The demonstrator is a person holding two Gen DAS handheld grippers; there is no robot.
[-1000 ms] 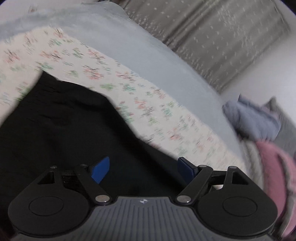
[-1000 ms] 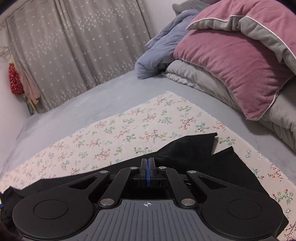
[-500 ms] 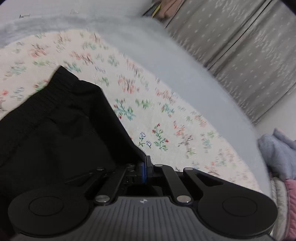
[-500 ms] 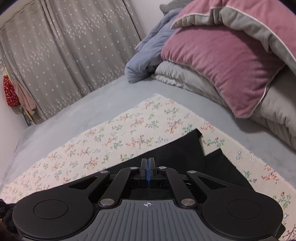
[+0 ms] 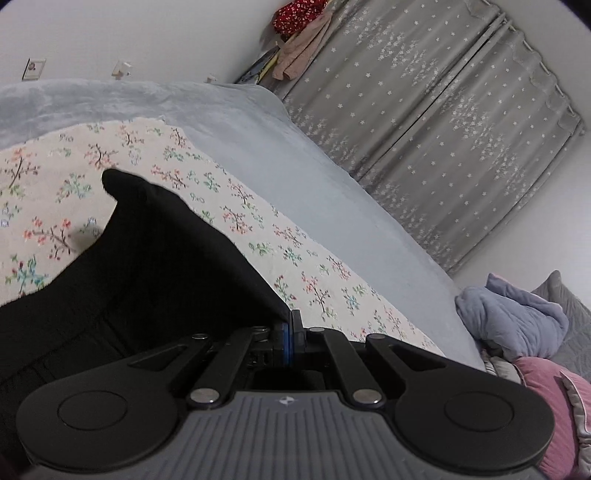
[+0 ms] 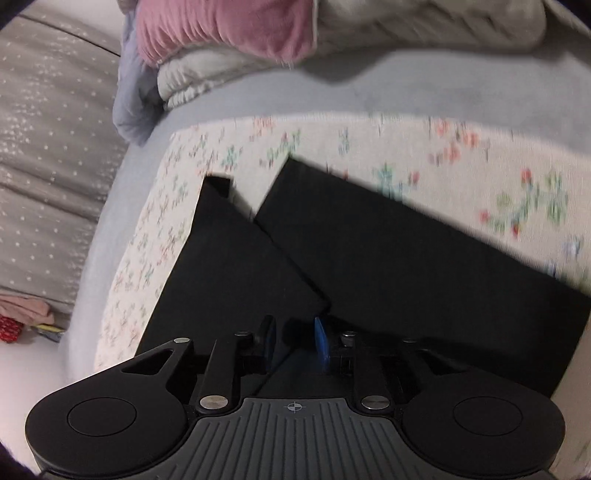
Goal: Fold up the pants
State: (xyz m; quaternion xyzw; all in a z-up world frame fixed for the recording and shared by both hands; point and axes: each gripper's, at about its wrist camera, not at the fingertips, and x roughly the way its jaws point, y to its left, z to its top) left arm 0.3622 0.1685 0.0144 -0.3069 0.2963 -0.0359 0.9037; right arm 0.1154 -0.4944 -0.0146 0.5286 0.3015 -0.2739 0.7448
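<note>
Black pants [image 5: 147,266] lie on a floral cloth [image 5: 229,206] spread over a grey bed. My left gripper [image 5: 288,334] is shut on an edge of the pants, and the fabric rises off the cloth in a taut fold toward its jaws. In the right wrist view the two legs of the pants [image 6: 406,258] spread apart in a V on the floral cloth [image 6: 461,166]. My right gripper [image 6: 294,339] points down at the crotch of that V; its jaws are opening, the blue pads [image 6: 320,343] stand apart, and black fabric lies under them without being pinched.
A pink pillow [image 6: 229,26] and grey bedding [image 6: 424,33] are piled at the head of the bed, with a blue-grey blanket [image 5: 517,317] beside them. Grey starred curtains [image 5: 443,129] hang behind the bed, and clothes [image 5: 299,33] hang on the wall.
The left gripper went from wide open to shut on the pants' edge and pulled it up. The right gripper swung down and rolled toward the legs, and its shut jaws parted.
</note>
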